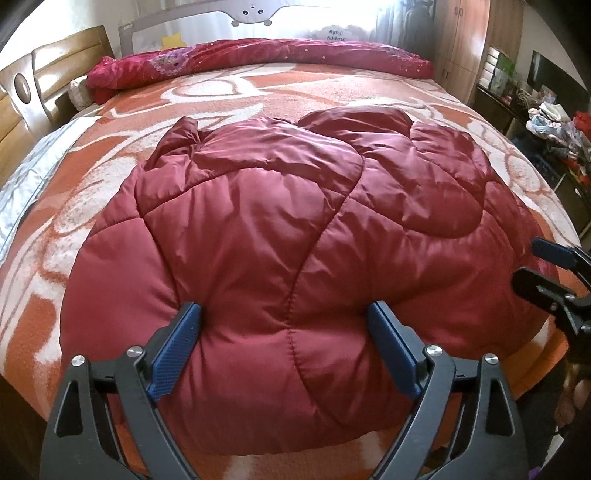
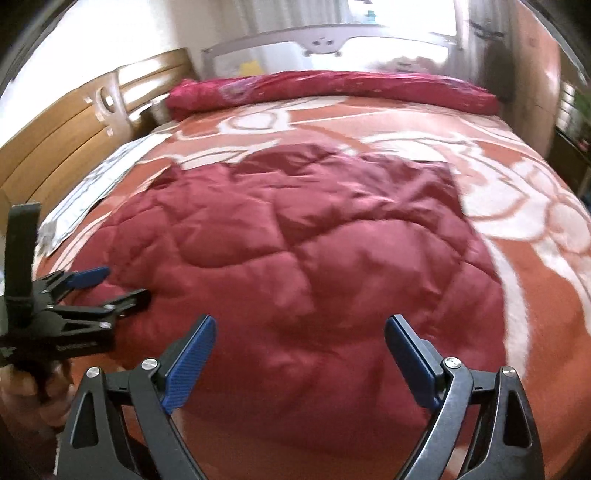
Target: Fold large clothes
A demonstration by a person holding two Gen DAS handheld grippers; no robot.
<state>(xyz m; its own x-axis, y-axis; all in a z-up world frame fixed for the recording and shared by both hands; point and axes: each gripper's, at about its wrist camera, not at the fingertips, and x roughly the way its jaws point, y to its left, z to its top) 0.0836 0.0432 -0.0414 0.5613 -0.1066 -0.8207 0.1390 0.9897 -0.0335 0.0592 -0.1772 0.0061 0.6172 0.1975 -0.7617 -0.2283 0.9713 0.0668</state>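
A dark red quilted puffer jacket (image 1: 295,221) lies spread on the orange and white blanket (image 1: 258,99) of a bed. In the left wrist view my left gripper (image 1: 284,314) stands open, its blue pads (image 1: 181,343) dug into the jacket's puffy near edge, which bulges between the jaws. My right gripper (image 1: 528,264) shows at the right edge, beside the jacket. In the blurred right wrist view the right gripper (image 2: 299,325) hangs open over the jacket (image 2: 314,240) with nothing between its fingers. The left gripper (image 2: 123,283) sits at the jacket's left side.
A rolled red quilt (image 1: 258,59) lies across the far end of the bed before a grey bed rail (image 1: 255,11). A wooden headboard (image 1: 37,85) runs along the left. Cluttered shelves (image 1: 546,122) stand to the right. A hand (image 2: 33,398) holds the left gripper.
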